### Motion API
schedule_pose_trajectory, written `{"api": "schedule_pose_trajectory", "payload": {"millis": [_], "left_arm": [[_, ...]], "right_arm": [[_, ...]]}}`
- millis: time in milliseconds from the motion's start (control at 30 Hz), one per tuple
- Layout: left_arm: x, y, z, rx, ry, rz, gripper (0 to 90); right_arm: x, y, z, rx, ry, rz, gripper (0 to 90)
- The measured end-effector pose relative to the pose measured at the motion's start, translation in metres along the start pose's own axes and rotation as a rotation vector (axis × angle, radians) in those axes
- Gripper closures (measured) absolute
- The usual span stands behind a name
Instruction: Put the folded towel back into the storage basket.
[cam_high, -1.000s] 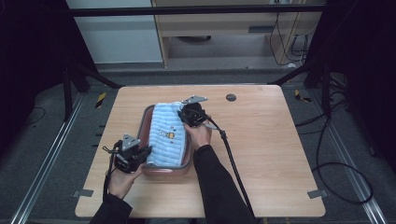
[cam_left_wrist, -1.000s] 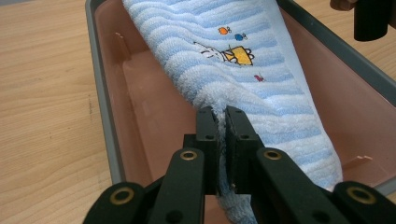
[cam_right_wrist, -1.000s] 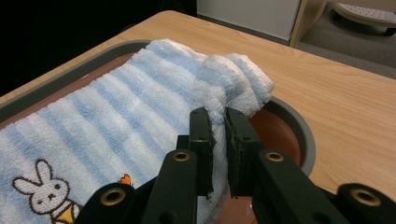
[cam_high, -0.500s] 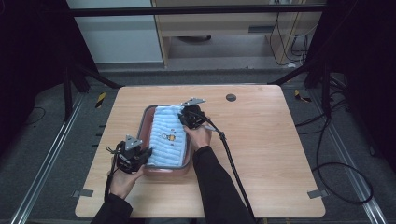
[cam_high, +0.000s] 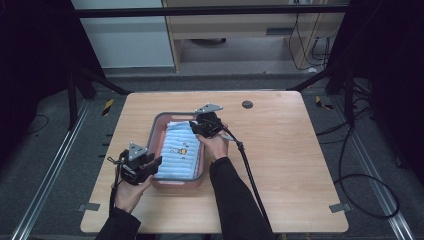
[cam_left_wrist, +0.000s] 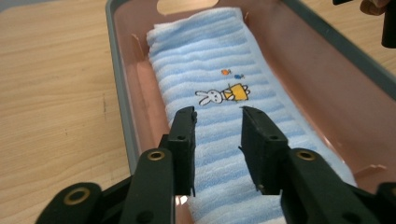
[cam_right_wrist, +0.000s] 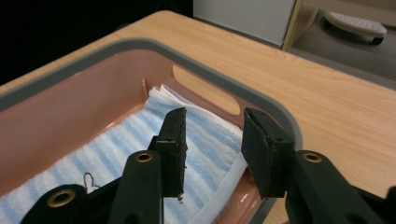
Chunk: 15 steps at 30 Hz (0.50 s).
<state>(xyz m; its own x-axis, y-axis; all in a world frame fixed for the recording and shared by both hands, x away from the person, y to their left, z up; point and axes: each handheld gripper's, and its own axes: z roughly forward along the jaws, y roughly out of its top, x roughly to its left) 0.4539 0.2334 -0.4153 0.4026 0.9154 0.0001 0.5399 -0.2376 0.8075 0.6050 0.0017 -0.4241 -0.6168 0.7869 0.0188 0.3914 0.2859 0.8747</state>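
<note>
A folded blue-and-white striped towel (cam_high: 178, 150) with a small rabbit picture lies flat in a pink tray with a grey rim (cam_high: 156, 131) near the table's middle. My left gripper (cam_high: 150, 165) hovers at the tray's near left corner, open, its jaws just above the towel (cam_left_wrist: 219, 65) with nothing between them. My right gripper (cam_high: 196, 127) is at the tray's far right corner, open, over the towel's far end (cam_right_wrist: 205, 135), beside the tray's rim (cam_right_wrist: 261, 100) and its handle slot.
The wooden table (cam_high: 300, 165) has a small dark round hole (cam_high: 247, 104) at the back right. A black cable (cam_high: 250, 175) trails from my right gripper toward the front edge. A cabinet and cables stand on the floor beyond the table.
The towel has settled flat in the tray. My right gripper has drawn back a little toward the tray's far right corner. The left gripper has hardly moved.
</note>
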Motion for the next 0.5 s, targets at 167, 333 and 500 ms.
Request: {"api": "schedule_pose_trajectory", "payload": {"millis": [167, 333, 500], "left_arm": [[0.0, 0.006, -0.012, -0.066, -0.002, 0.002, 54.8], [0.006, 0.007, -0.018, -0.097, -0.012, -0.016, 46.0], [0.014, 0.006, -0.022, -0.113, -0.021, -0.033, 39.7]], "right_arm": [[-0.005, 0.007, -0.019, -0.056, 0.016, 0.035, 49.1], [-0.011, 0.011, -0.041, -0.086, 0.017, 0.047, 38.7], [-0.023, 0.008, -0.063, -0.102, 0.005, 0.073, 31.3]]}}
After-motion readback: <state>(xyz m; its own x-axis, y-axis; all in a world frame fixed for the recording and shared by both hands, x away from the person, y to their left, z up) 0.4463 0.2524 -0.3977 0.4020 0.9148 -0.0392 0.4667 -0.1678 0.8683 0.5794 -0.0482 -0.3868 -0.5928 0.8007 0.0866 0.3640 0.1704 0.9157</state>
